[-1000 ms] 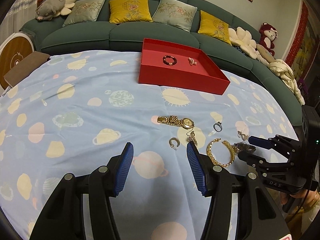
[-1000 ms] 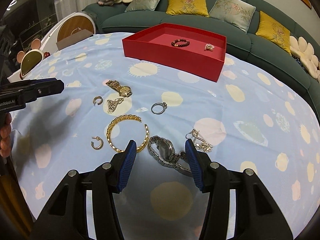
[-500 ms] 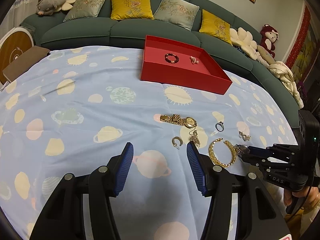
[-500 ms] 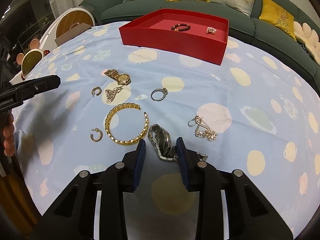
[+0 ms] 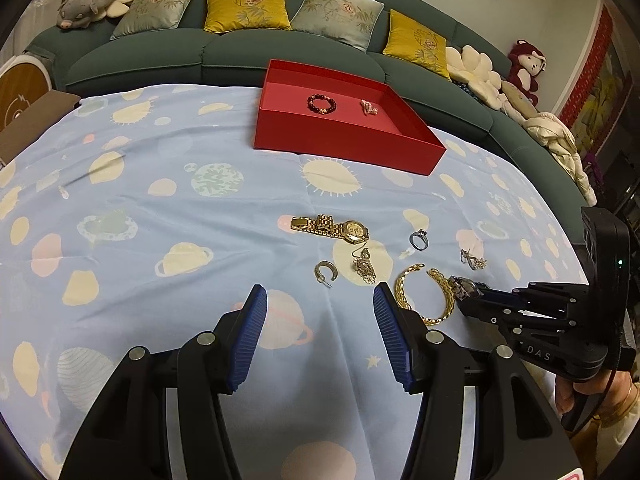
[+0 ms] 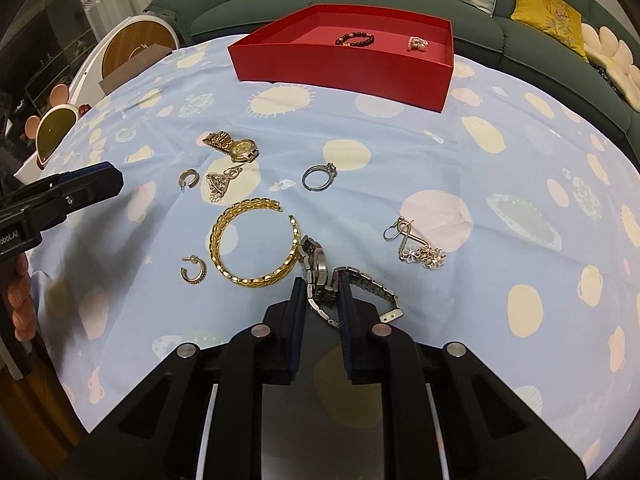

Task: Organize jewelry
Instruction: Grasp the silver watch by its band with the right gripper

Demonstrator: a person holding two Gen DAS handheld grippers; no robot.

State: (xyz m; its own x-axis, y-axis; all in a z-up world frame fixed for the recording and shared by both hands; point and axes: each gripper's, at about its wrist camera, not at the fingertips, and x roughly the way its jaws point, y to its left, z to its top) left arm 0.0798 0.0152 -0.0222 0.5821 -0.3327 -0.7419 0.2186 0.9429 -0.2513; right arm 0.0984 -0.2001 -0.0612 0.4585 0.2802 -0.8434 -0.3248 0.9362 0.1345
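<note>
Hovering over the table (image 5: pixel 168 168), the left gripper (image 5: pixel 320 334) is keeping its fingers (image 5: pixel 252 340) spread wide, grasping nothing. Ahead and right of them a gold watch (image 5: pixel 332 227) is lying flat. Further right, the right gripper (image 6: pixel 320 308) is pinching a silver watch (image 6: pixel 316 276) between its fingers (image 6: pixel 297 320), touching the gold bangle (image 6: pixel 256 248). Far ahead, the red tray (image 6: pixel 344 66) is holding a bead bracelet (image 6: pixel 355 39).

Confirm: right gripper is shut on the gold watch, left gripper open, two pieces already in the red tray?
Not quite. The right gripper is shut on the silver watch, as the right wrist view shows; the gold watch lies untouched on the cloth. The left gripper is open, and the red tray holds two pieces.
</note>
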